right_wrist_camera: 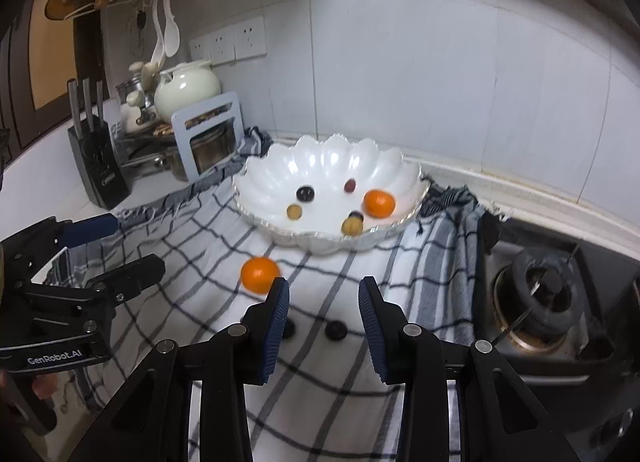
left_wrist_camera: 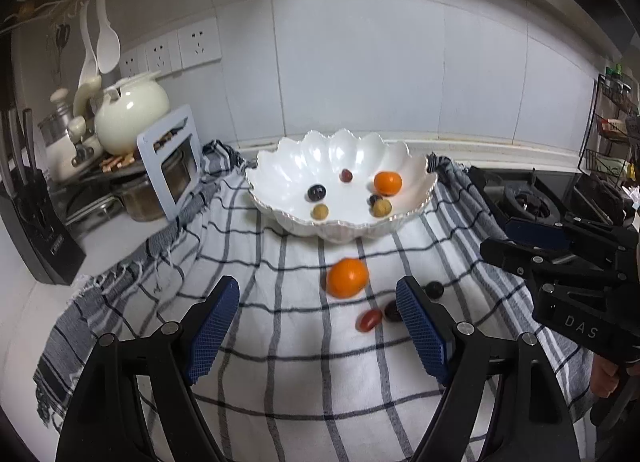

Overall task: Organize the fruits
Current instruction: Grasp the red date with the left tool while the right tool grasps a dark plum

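Fruits half sorted into the bowl (left_wrist_camera: 340, 165).
Both tools, left tool (left_wrist_camera: 318, 326) and right tool (right_wrist_camera: 323, 320), gaped empty; an orange (left_wrist_camera: 347, 278) lay just ahead, likely next.

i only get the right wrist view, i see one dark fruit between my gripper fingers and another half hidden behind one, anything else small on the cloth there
Observer: Yes. The left wrist view shows a small red fruit on the checked cloth, close beside the half-hidden dark fruit.
Operator: and the other hand, holding anything
Observer: No. The left gripper is open with nothing between its fingers. The loose orange lies on the cloth just beyond its fingertips.
Operator: anything off to my far right
Observer: A black wire rack stands past the stove, outside your frame.
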